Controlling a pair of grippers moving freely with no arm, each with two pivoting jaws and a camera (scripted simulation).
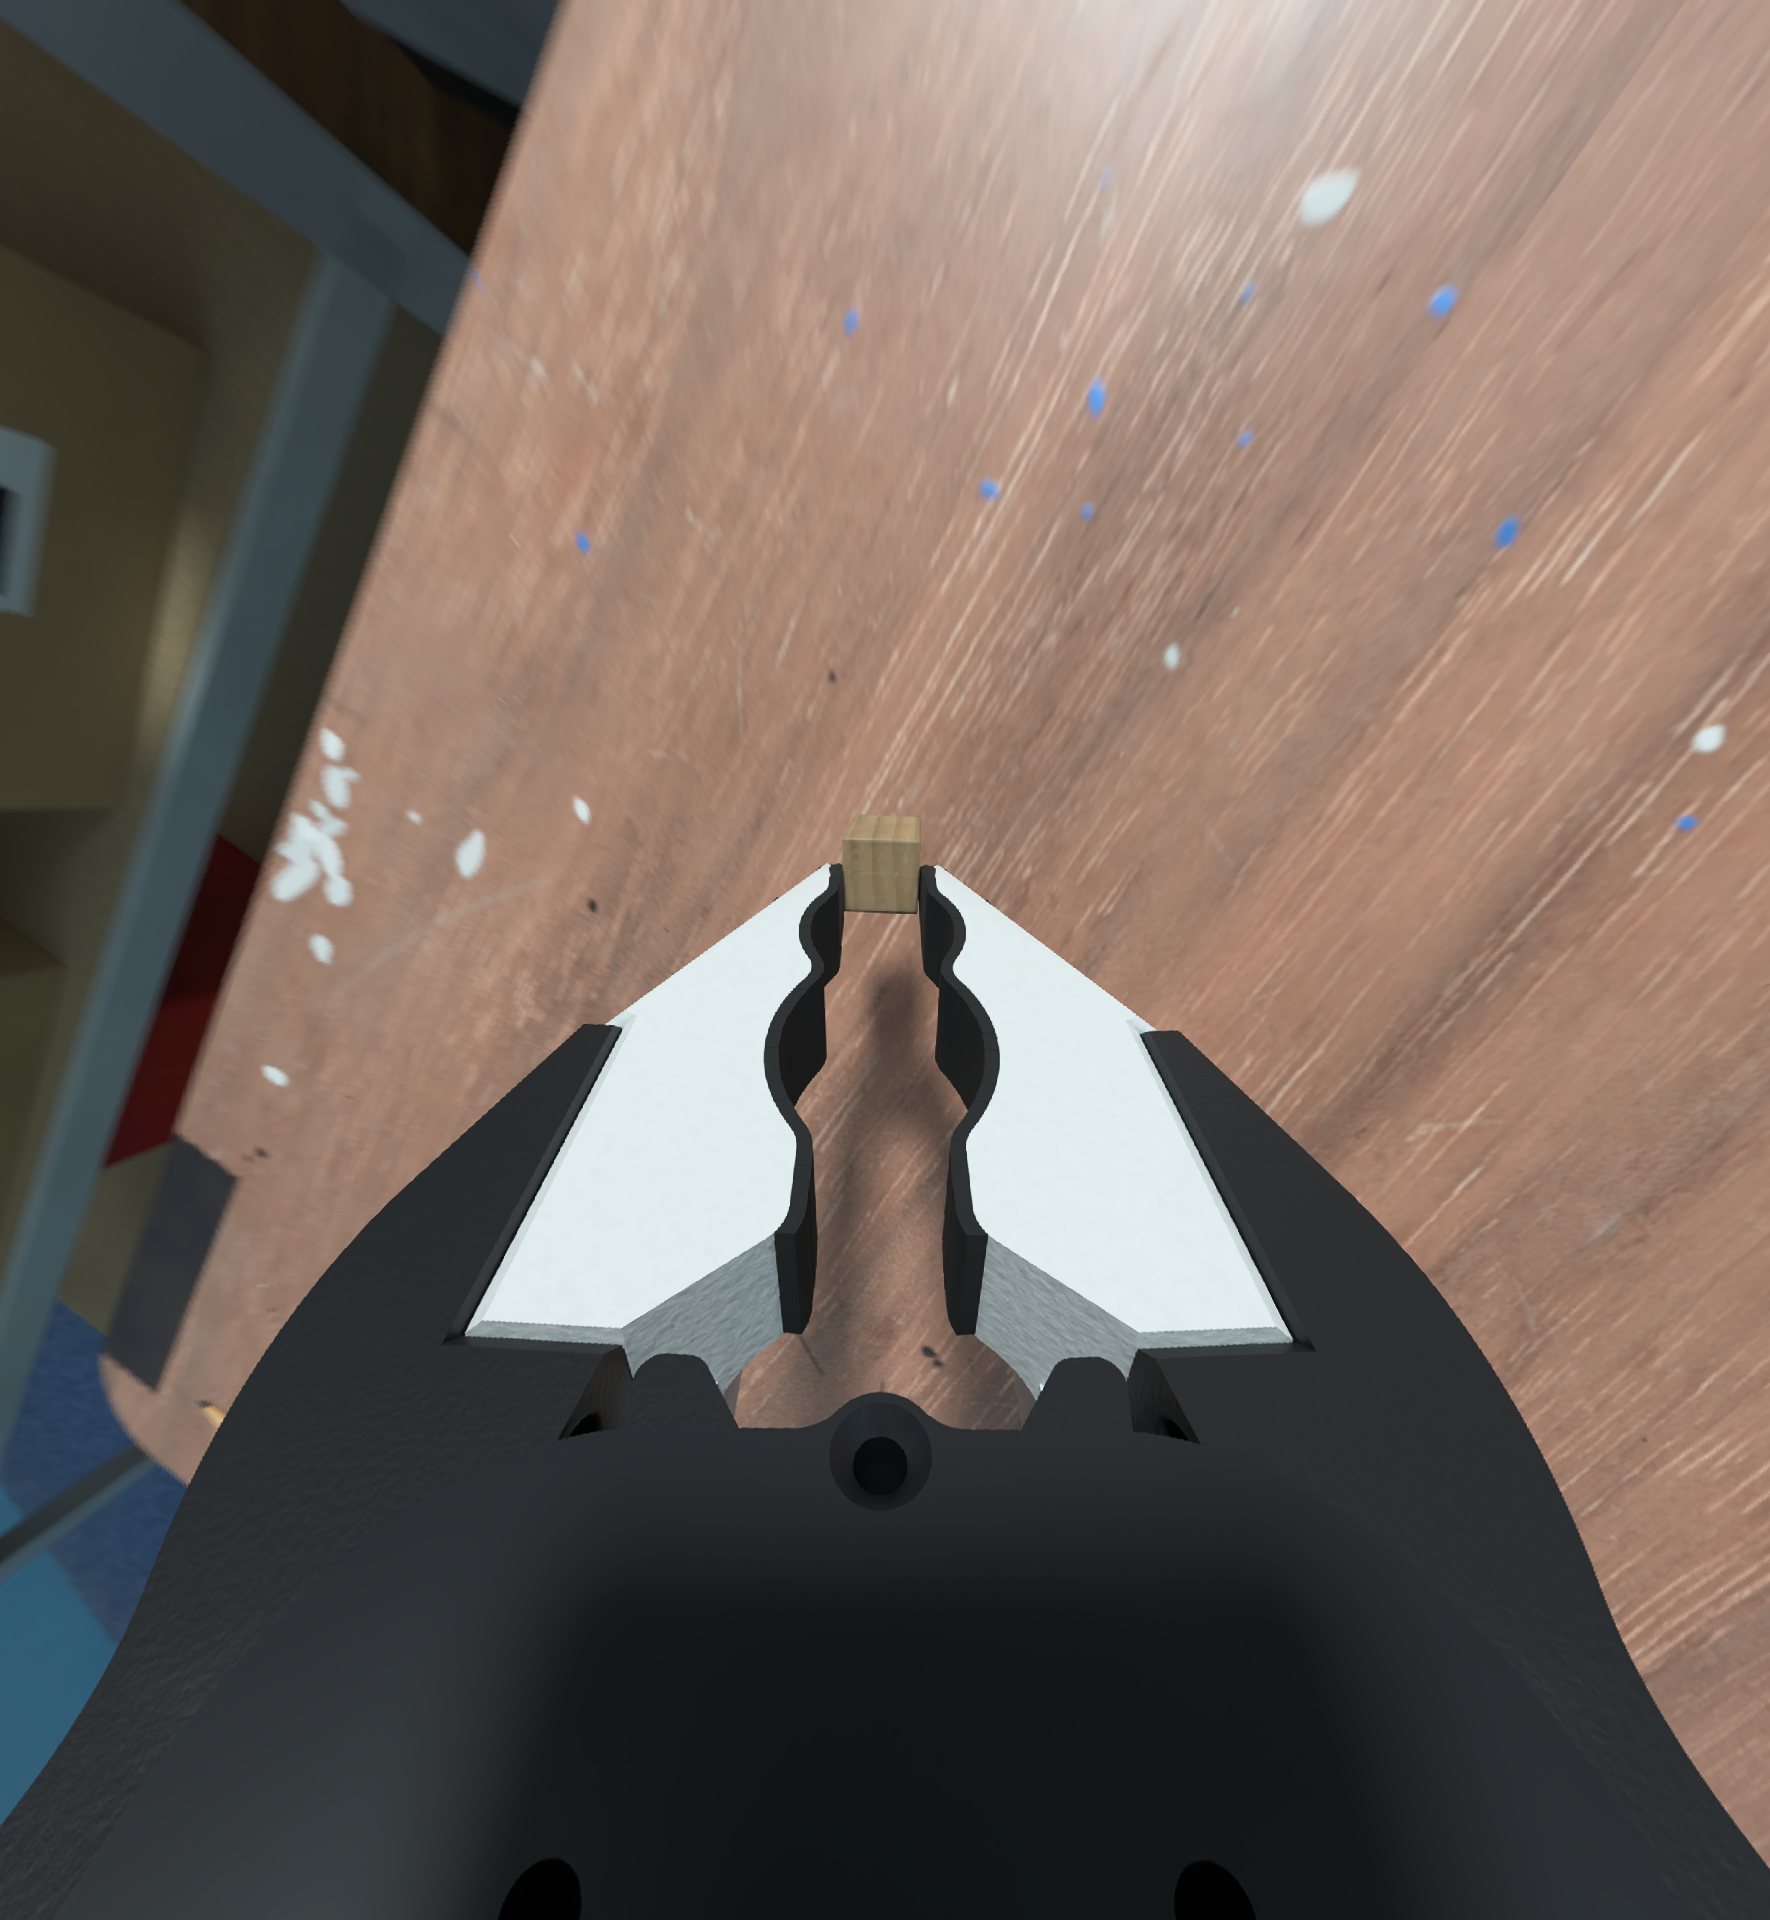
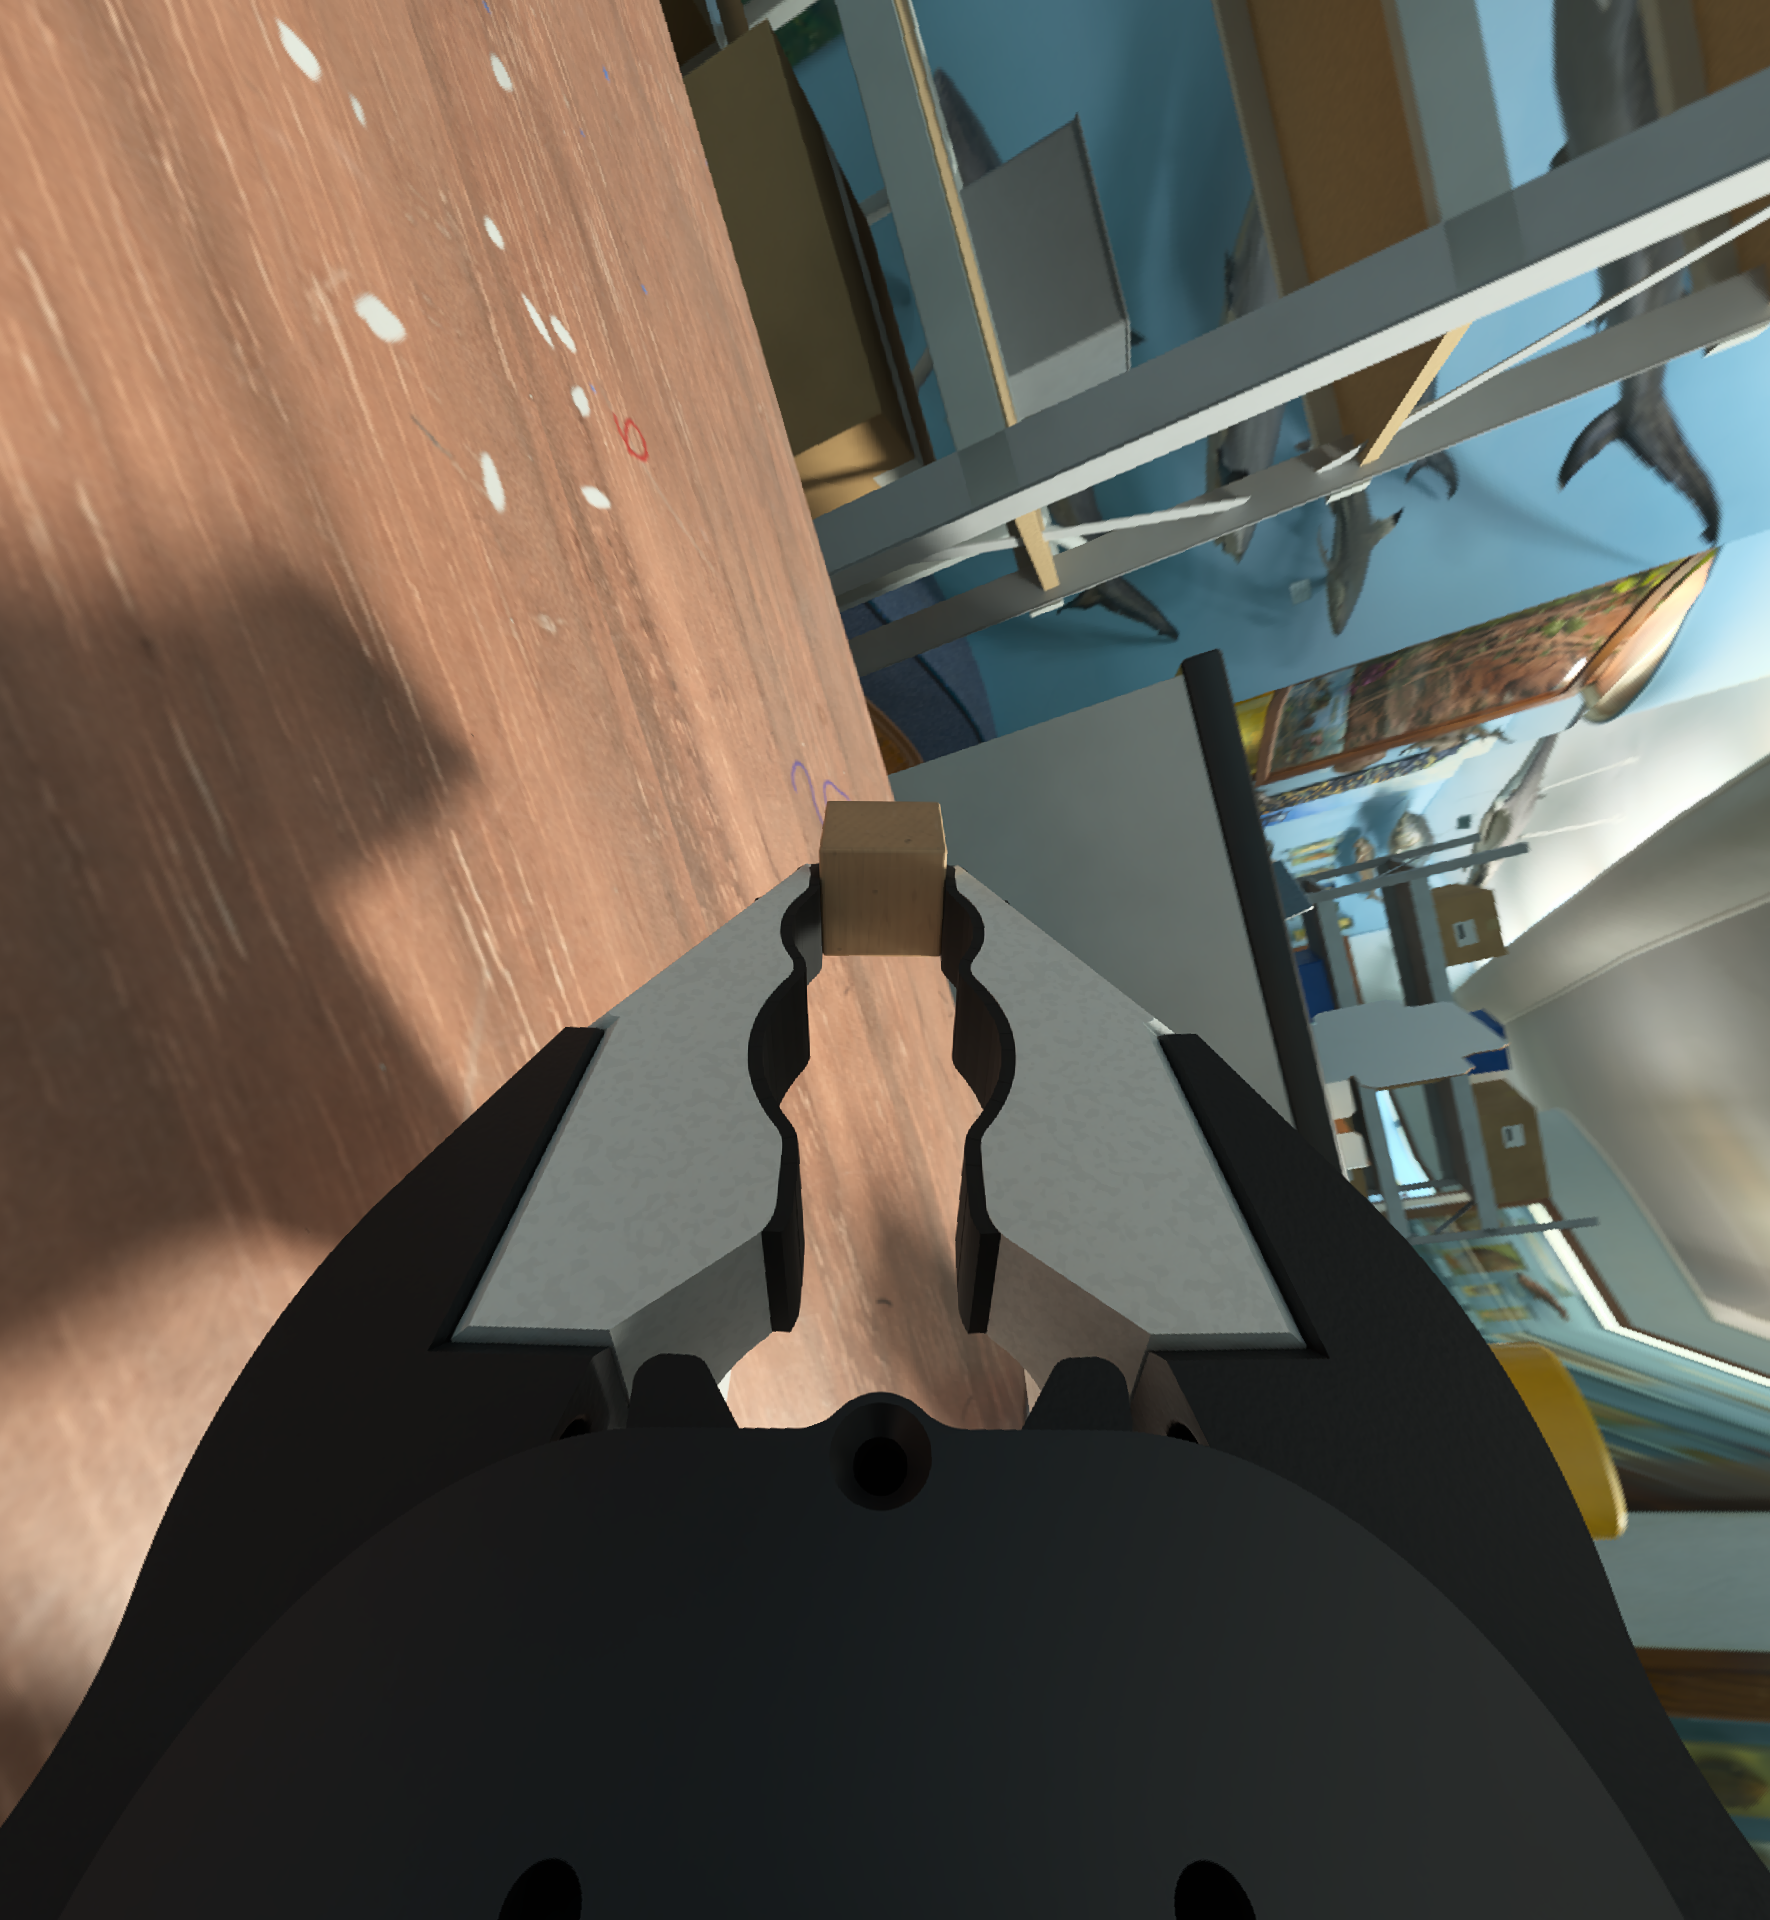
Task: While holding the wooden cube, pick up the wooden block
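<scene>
Paint-flecked brown tabletop [image 1: 1276,623] fills both views. At twelve o'clock of each view, the left gripper [image 1: 881,883] pinches a small wooden cube [image 1: 881,864] and the right gripper [image 2: 881,902] pinches a larger wooden block [image 2: 881,881], seemingly clear of the surface. Both picks look made, so next comes a steady hold.

Below me the brown wood-grain tabletop [image 1: 1276,727] is flecked with white paint spots [image 1: 312,842] and small blue dots [image 1: 1096,397]. Off its edge I see a grey metal shelf frame [image 1: 237,644] and tan cardboard boxes [image 1: 50,312]. On my other side, more grey shelving [image 2: 1276,395] holds a box [image 2: 808,260], and model sharks [image 2: 1639,436] hang against a blue wall [image 2: 1089,665], near a yellow object [image 2: 1567,1444].
</scene>
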